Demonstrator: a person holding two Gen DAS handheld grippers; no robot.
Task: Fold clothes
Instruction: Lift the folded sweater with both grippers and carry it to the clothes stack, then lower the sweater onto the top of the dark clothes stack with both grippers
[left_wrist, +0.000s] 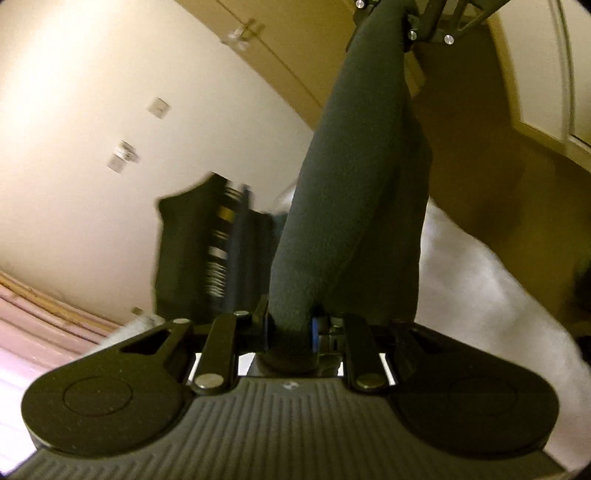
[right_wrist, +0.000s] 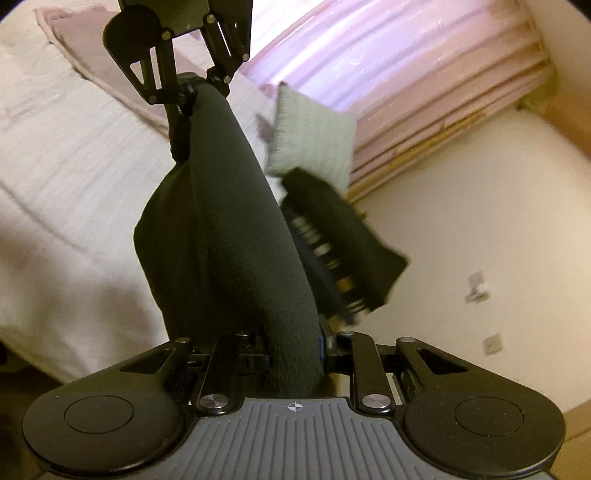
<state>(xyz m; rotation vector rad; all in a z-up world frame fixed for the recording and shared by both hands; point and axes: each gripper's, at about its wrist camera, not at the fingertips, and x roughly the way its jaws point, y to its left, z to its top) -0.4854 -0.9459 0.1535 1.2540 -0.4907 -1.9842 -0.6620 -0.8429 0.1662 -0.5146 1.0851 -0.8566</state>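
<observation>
The white bed (right_wrist: 66, 177) lies below your dark garment (right_wrist: 236, 229), which hangs stretched above it between your grippers. Your left gripper (left_wrist: 290, 339) and right gripper (right_wrist: 295, 354) each pinch one end in their fingers.

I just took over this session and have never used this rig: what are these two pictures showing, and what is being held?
Each picture comes from a fisheye camera on a hand-held two-finger tool, looking along its jaws. The black and grey body at the bottom is the tool itself. In the left wrist view, the left gripper is shut on a dark garment, which stretches up to the right gripper. The right wrist view shows the reverse: right gripper, same dark garment, left gripper. Below lies a white bed with a stack of folded clothes.
</observation>
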